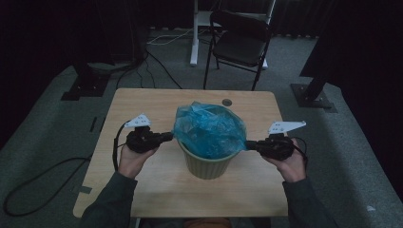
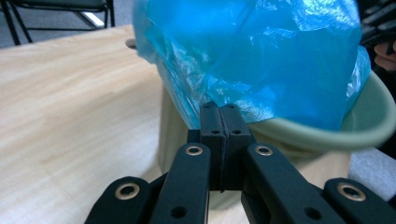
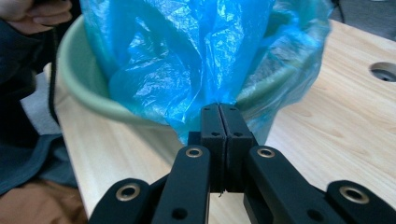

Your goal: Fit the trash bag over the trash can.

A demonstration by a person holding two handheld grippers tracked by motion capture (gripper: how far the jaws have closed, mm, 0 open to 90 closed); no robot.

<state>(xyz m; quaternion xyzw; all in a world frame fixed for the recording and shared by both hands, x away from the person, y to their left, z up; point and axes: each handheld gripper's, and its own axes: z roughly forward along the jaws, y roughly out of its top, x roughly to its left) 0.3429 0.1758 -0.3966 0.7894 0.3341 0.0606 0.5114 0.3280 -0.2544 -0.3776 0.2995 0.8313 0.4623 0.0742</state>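
Observation:
A pale green bin (image 1: 207, 164) stands at the middle of the wooden table (image 1: 142, 102). A crumpled blue plastic bag (image 1: 209, 127) sits in it and bulges above the rim. My left gripper (image 1: 171, 137) is at the bin's left side, shut on the bag's edge (image 2: 205, 100) just outside the green rim (image 2: 299, 133). My right gripper (image 1: 248, 144) is at the bin's right side, shut on the bag's edge (image 3: 196, 116) by the rim (image 3: 88, 98). Both pairs of jaws are pressed together on the film.
A black folding chair (image 1: 240, 42) stands beyond the table's far edge, next to a white desk leg (image 1: 194, 33). Cables (image 1: 157, 66) lie on the grey floor. A round hole (image 1: 227, 102) is in the table top behind the bin. Dark stands flank the table.

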